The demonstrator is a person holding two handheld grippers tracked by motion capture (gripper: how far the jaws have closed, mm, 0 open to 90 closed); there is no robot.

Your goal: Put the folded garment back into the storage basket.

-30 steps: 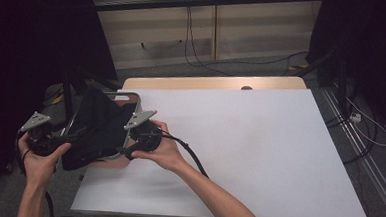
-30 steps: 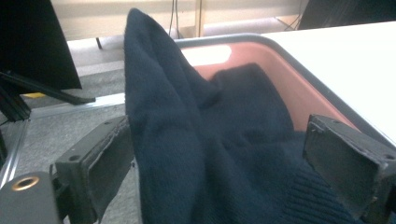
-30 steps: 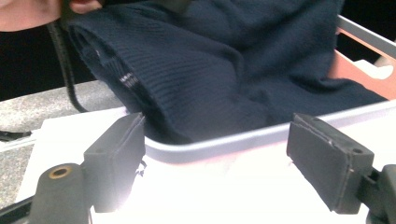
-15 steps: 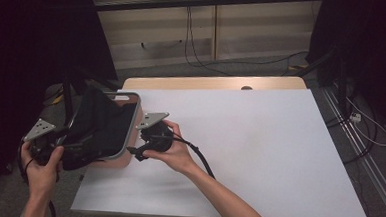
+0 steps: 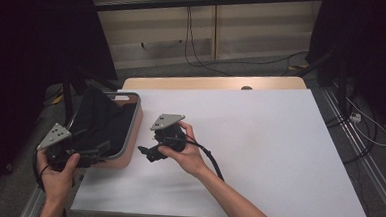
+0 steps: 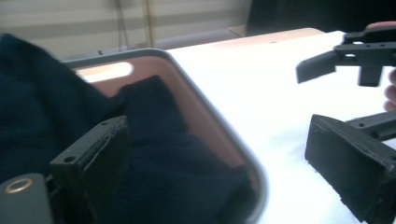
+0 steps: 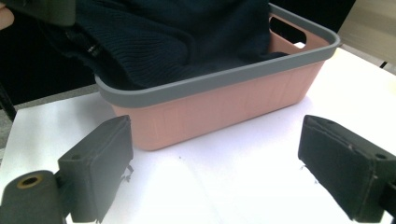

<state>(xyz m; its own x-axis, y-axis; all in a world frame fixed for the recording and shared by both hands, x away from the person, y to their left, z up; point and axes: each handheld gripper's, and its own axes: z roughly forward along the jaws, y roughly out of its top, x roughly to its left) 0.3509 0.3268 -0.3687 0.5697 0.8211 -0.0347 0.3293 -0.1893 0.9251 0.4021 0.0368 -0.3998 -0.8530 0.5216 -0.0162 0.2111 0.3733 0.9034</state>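
A pink basket (image 5: 138, 108) with a grey rim stands at the table's left edge, with a dark navy knitted garment (image 5: 100, 121) heaped inside it. My left gripper (image 5: 93, 151) is at the basket's near left corner. In the left gripper view its jaws (image 6: 217, 126) stand wide, straddling the rim (image 6: 219, 126) and the garment (image 6: 177, 186) without pressing on them. To the basket's right, my right gripper (image 5: 146, 153) points at its side wall. Its jaws (image 7: 215, 135) have just been opening, and between them lies bare white table in front of the basket (image 7: 224, 79).
White table (image 5: 269, 142) stretches to the right of the basket. A wooden strip (image 5: 212, 83) runs along the far edge. Cables lie on the floor beyond and to the right. The right gripper's cable (image 5: 211, 157) trails along the forearm.
The garment, earlier held up over the basket, has sunk into it, so the rim shows. The left gripper shifted right and nearer. The right gripper drew back to the right.
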